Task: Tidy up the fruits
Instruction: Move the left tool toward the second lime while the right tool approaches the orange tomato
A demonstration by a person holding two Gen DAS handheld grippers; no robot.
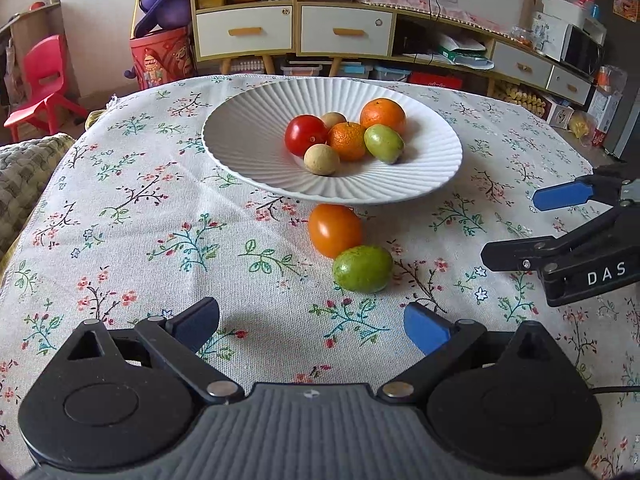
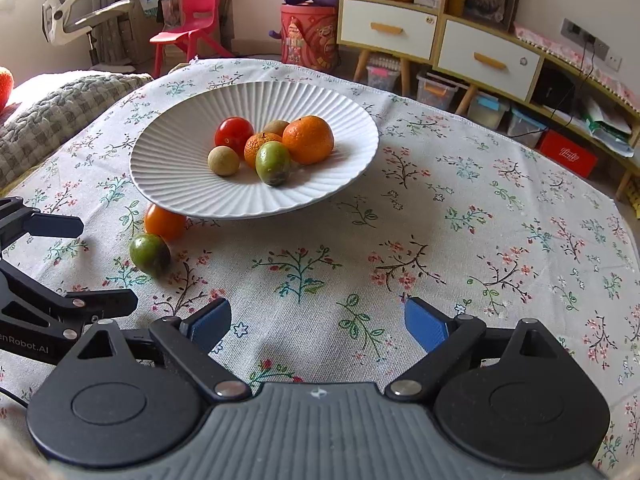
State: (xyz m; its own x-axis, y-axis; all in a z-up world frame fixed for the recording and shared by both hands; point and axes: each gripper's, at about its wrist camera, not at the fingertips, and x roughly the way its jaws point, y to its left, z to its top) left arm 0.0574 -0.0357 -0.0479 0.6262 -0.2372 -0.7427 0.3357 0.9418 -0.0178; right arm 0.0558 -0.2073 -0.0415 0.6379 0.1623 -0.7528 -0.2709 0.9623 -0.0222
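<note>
A white ribbed plate (image 1: 248,152) (image 2: 180,184) holds several fruits: a red tomato (image 1: 306,135), two oranges (image 1: 383,115), a green fruit (image 1: 384,143) and small tan ones. On the cloth just in front of the plate lie an orange tomato (image 1: 335,230) (image 2: 165,222) and a green fruit (image 1: 363,269) (image 2: 150,254), touching each other. My left gripper (image 1: 312,326) is open with nothing between its fingers, the green fruit slightly beyond and right of its middle. My right gripper (image 2: 318,326) is open over bare cloth, the loose fruits far to its left.
A floral tablecloth (image 1: 140,220) covers the table. A knitted cushion (image 2: 60,112) lies at the left edge. Behind stand a drawer cabinet (image 1: 288,32), a red chair (image 1: 44,80) and a red bucket (image 1: 162,58). The right gripper's fingers (image 1: 560,196) reach in from the right in the left wrist view.
</note>
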